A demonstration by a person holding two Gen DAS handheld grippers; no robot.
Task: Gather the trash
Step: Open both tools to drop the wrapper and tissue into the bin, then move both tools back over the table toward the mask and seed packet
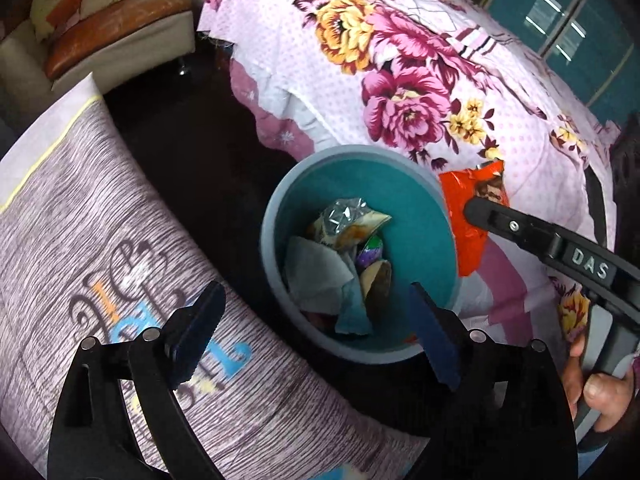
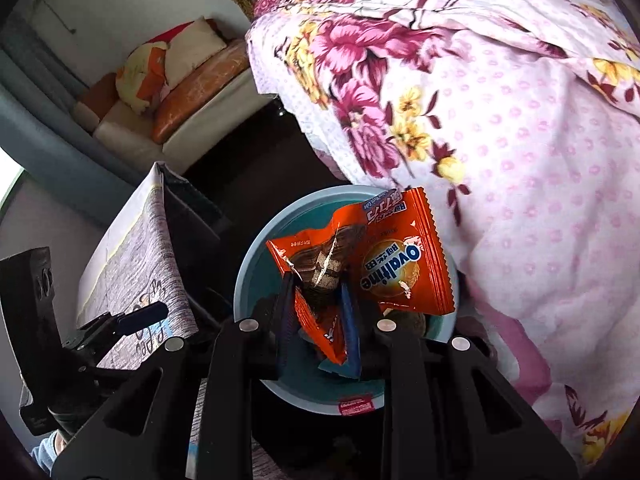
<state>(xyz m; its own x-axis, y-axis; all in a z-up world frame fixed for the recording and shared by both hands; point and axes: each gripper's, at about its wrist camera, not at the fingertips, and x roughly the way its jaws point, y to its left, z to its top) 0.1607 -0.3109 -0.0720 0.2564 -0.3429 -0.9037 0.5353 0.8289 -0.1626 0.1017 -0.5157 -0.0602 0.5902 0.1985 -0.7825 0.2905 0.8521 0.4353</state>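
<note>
A round teal trash bin stands on the dark floor between two beds, with several wrappers and a tissue inside. My left gripper is open and empty, just above the bin's near rim. My right gripper is shut on an orange Ovaltine wrapper and holds it over the bin. From the left wrist view the wrapper hangs at the bin's right rim, pinched by the right gripper.
A bed with a pink floral cover rises right of the bin. A grey striped cover lies to the left. A sofa with cushions stands at the back. The left gripper shows at the left of the right wrist view.
</note>
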